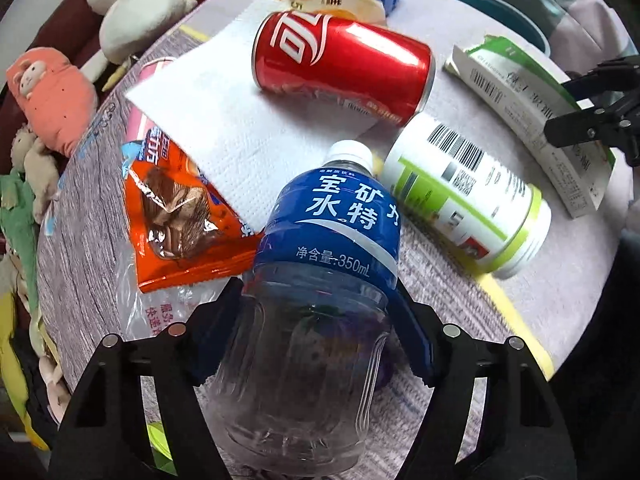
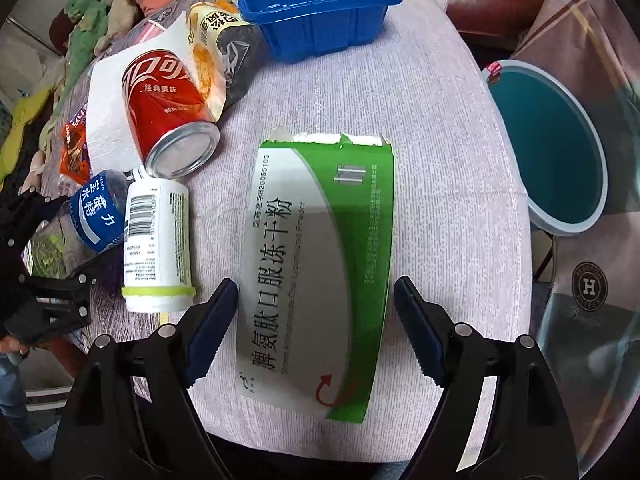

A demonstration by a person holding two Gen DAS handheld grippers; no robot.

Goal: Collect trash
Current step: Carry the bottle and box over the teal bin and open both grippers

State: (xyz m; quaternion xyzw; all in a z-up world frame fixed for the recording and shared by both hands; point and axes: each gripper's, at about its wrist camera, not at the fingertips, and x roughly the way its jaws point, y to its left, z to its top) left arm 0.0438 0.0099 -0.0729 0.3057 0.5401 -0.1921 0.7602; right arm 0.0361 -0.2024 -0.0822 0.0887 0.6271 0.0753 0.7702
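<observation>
My left gripper [image 1: 320,312] is shut on a clear water bottle [image 1: 316,280] with a blue label; it also shows in the right wrist view [image 2: 86,220]. My right gripper [image 2: 316,304] is open, its jaws either side of a flattened green and white medicine box [image 2: 320,248] on the table. A red cola can [image 1: 344,68] lies on a white paper towel [image 1: 224,128]. A white bottle with a green band [image 1: 468,196] lies beside the water bottle. An orange snack wrapper [image 1: 176,216] lies at the left.
A blue plastic tray [image 2: 320,12] and a yellow snack bag [image 2: 216,40] sit at the far side of the round table [image 2: 448,160]. A teal bin [image 2: 552,148] stands off the table's right edge. Plush toys [image 1: 52,92] line the left.
</observation>
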